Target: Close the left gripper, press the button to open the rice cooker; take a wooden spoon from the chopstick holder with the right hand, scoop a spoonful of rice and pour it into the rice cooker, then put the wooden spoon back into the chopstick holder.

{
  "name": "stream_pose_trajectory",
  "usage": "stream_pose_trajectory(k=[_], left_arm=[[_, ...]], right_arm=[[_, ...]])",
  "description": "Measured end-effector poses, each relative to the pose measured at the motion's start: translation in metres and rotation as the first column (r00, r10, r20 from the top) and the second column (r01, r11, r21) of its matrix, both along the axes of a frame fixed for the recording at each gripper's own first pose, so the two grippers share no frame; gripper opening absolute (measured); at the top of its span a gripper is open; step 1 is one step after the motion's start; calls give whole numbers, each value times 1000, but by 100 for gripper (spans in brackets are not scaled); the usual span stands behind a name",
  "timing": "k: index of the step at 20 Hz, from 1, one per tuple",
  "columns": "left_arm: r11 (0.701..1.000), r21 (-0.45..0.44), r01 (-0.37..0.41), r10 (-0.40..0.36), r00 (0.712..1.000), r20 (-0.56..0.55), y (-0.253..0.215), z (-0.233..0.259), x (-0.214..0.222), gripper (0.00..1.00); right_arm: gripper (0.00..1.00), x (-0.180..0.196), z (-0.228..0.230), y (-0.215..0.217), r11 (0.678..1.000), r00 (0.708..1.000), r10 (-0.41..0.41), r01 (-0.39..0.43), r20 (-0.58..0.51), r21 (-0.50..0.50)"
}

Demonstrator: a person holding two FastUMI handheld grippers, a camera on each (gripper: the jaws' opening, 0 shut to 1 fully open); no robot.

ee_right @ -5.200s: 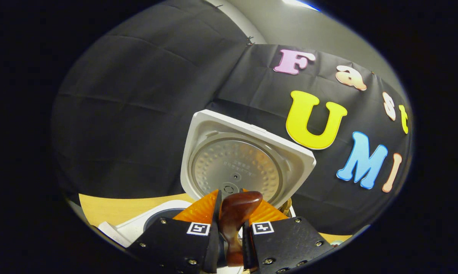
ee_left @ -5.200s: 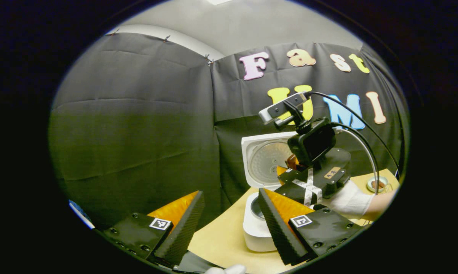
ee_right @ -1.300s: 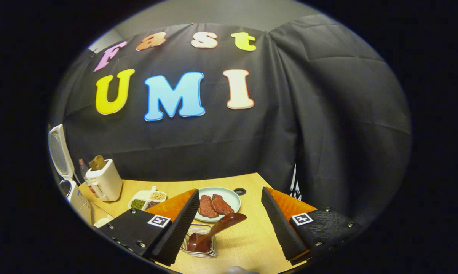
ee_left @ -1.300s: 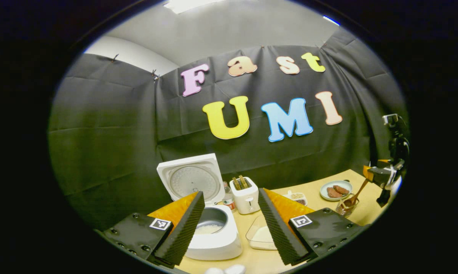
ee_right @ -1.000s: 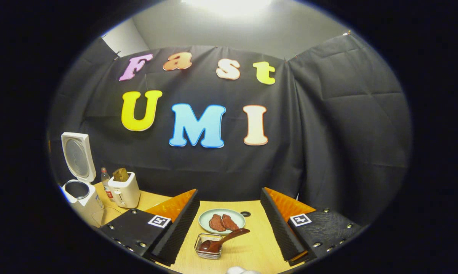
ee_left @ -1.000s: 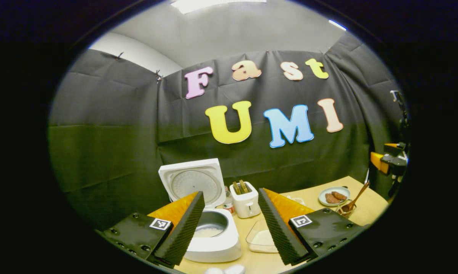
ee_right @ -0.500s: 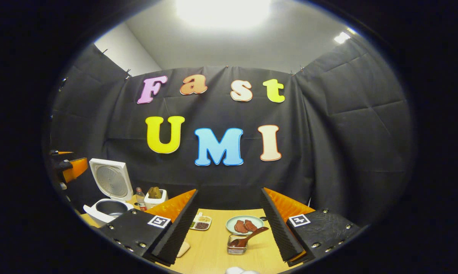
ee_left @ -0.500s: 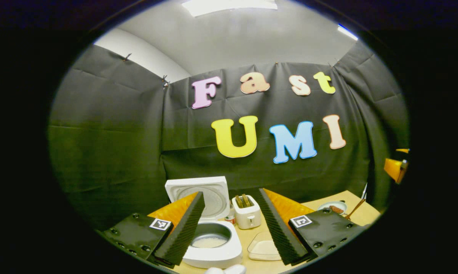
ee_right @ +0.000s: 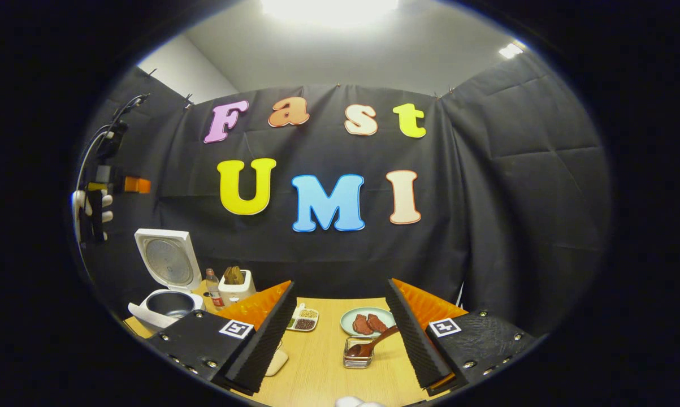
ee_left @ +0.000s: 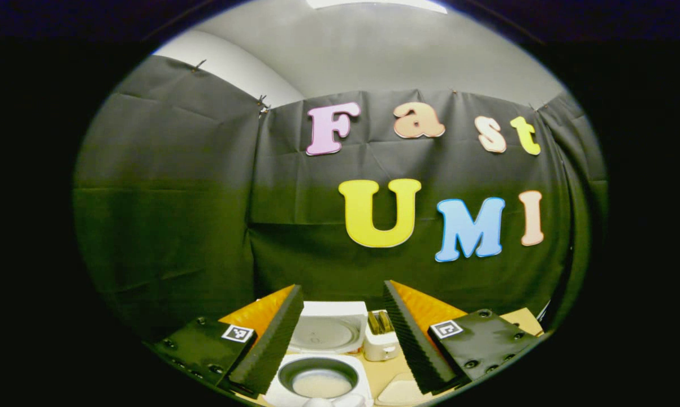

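Observation:
The white rice cooker (ee_left: 317, 362) stands with its lid (ee_left: 323, 333) up, and white rice lies in its pot (ee_left: 320, 385). It sits just below my left gripper (ee_left: 341, 294), which is open and holds nothing. In the right gripper view the cooker (ee_right: 164, 302) stands at the far left of the table. The wooden spoon (ee_right: 373, 343) leans in the wire chopstick holder (ee_right: 356, 359), bowl down, handle toward the right. My right gripper (ee_right: 340, 289) is open above and behind the holder, apart from the spoon. The left gripper (ee_right: 116, 185) hangs high at the left in a gloved hand (ee_right: 91, 206).
A toaster (ee_right: 235, 288) and a small bottle (ee_right: 211, 288) stand beside the cooker. A divided dish (ee_right: 303, 319) and a plate of meat (ee_right: 368, 322) lie at the back of the wooden table (ee_right: 317, 379). A clear container (ee_right: 274, 362) lies near the left finger.
Both grippers have lifted and drawn back from the table. The left view now looks down on the open cooker. The spoon stays in the holder, free of the right gripper.

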State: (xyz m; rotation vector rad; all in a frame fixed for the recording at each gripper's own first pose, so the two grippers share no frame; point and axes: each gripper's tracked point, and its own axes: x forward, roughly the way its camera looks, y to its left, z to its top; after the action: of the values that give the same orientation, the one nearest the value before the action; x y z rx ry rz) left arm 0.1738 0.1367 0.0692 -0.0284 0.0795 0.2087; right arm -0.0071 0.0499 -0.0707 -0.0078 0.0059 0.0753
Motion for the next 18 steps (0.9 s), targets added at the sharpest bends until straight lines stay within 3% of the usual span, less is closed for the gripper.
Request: stream_pose_trajectory(k=[5, 10, 13, 16, 17, 18], left_arm=[[999, 5, -42, 43, 994, -102, 45, -24, 95, 96], [998, -28, -50, 39, 954, -297, 67, -103, 162, 100], [999, -22, -46, 33, 905, -424, 76, -145, 182, 100], [994, -91, -64, 7, 853, -521, 74, -175, 171, 100], [996, -83, -41, -6, 866, -499, 76, -174, 177, 100], [996, -81, -41, -7, 853, -523, 74, -176, 169, 99]], right_arm=[[97, 4, -16, 7, 1000, 998, 16, -16, -60, 2], [97, 5, -24, 4, 1000, 996, 11, -12, -91, -8], [97, 3, -28, 4, 1000, 994, 13, -13, -108, -5], [97, 2, -32, 9, 1000, 993, 27, -28, -116, -6], [97, 2, -32, 10, 999, 993, 32, -32, -117, -1], [97, 1, -32, 11, 999, 992, 37, -37, -118, 6]])
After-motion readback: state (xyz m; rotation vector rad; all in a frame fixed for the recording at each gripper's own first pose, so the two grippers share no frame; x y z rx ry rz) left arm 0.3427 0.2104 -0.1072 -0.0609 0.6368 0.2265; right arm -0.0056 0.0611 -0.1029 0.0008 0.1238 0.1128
